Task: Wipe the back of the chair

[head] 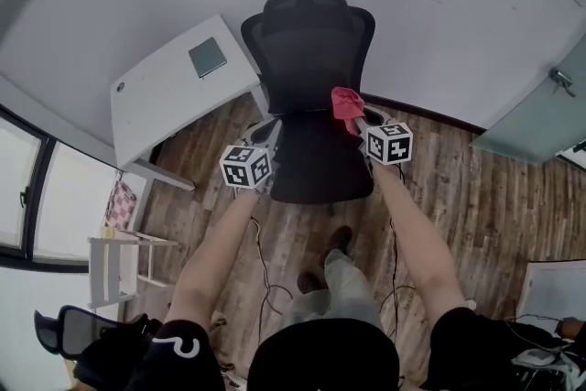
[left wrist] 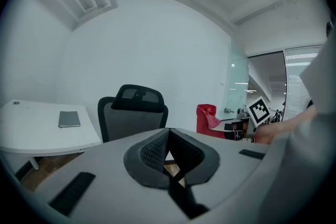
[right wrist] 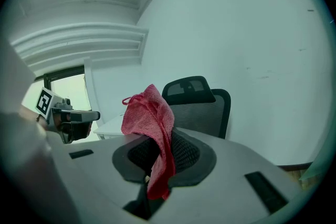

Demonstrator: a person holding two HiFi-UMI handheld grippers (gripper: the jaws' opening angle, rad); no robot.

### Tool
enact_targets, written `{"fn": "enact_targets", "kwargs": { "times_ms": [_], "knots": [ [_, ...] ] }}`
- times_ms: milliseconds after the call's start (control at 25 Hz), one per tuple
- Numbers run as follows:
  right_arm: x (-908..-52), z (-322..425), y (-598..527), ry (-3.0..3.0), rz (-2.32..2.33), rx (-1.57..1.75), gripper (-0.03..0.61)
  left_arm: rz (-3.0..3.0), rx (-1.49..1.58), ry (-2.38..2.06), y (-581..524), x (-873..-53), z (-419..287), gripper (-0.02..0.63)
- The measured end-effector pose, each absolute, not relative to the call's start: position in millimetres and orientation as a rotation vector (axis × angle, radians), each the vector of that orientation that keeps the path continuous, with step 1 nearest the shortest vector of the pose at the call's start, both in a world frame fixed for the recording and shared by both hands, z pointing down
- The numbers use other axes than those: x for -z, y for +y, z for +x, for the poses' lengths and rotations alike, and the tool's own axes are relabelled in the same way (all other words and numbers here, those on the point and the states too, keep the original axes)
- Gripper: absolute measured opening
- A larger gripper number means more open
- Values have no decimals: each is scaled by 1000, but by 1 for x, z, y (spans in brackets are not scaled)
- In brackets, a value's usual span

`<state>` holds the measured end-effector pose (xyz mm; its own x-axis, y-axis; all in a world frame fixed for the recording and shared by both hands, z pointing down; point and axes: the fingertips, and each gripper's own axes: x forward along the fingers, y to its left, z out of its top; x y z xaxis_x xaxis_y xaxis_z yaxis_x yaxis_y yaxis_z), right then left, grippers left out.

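1. The right gripper (right wrist: 157, 155) is clamped on the red cloth (right wrist: 150, 115), which it holds up in front of the black chair (head: 309, 46), by the right edge of the backrest.
2. The left gripper (left wrist: 167, 150) has its jaws pressed together with nothing between them, at the left side of the seat.

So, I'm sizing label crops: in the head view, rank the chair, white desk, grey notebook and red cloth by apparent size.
1. chair
2. white desk
3. red cloth and grey notebook look about alike; the cloth is held nearer the camera, so unranked.
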<state>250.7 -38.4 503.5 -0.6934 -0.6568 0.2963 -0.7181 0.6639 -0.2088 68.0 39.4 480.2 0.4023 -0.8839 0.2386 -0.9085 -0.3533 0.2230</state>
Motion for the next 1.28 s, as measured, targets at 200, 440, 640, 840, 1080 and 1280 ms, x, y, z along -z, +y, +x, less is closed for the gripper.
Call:
{"fn": "enact_targets", "kwargs": {
  "times_ms": [200, 440, 640, 840, 1080, 1280],
  "knots": [
    [-467, 242, 6, -2704, 1095, -389, 66, 2375, -115, -1563, 76, -453, 69, 25],
    [-441, 243, 47, -2709, 1088, -334, 66, 2403, -101, -1559, 115, -426, 70, 26],
    [-425, 239, 64, -2712, 1074, -304, 66, 2431, -131, -1552, 129, -411, 69, 26],
    [-409, 242, 85, -2739, 1088, -302, 66, 2461, -126, -1547, 146, -398, 76, 26],
    [-398, 240, 98, -2738, 1101, -294, 66, 2478, -117, -1555, 151, -384, 70, 26],
    [-391, 236, 113, -2770, 1106, -285, 66, 2491, -123, -1555, 162, -380, 68, 26]
  ]
}}
